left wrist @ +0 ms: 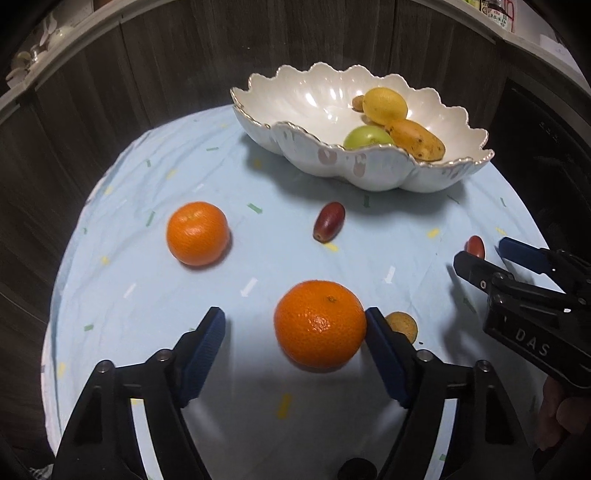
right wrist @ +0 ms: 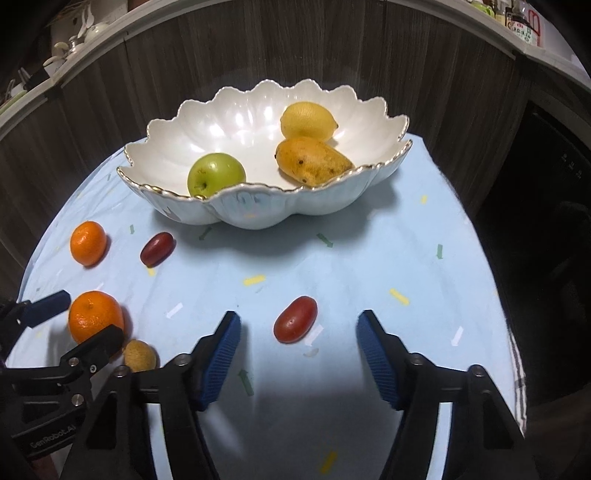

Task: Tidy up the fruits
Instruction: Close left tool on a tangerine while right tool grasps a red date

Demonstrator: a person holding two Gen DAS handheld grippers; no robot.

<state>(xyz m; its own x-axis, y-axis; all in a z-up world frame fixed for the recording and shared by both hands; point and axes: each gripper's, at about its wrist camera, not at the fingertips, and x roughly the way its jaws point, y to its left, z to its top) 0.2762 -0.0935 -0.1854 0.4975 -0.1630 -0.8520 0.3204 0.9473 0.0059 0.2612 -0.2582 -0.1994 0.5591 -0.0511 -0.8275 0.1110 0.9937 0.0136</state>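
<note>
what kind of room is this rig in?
Likely a home kitchen or dining corner. A table with a light blue cloth holds a scalloped bowl of fruit, and a shelf along the dark wood wall carries crockery, with bottles at its far end.

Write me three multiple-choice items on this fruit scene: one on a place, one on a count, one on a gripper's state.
1. Where is the green apple?
A in the white bowl; B on the floor; C on a plate.

2. How many oranges lie on the cloth?
A one; B two; C four.

3. How do the right gripper's fingers stand?
A clamped on a spoon; B apart around the red fruit, not touching it; C closed on nothing.

Answers:
1 A, it sits inside the scalloped rim.
2 B, both lie in front of the bowl.
3 B, cloth shows on both sides of the fruit.
</note>
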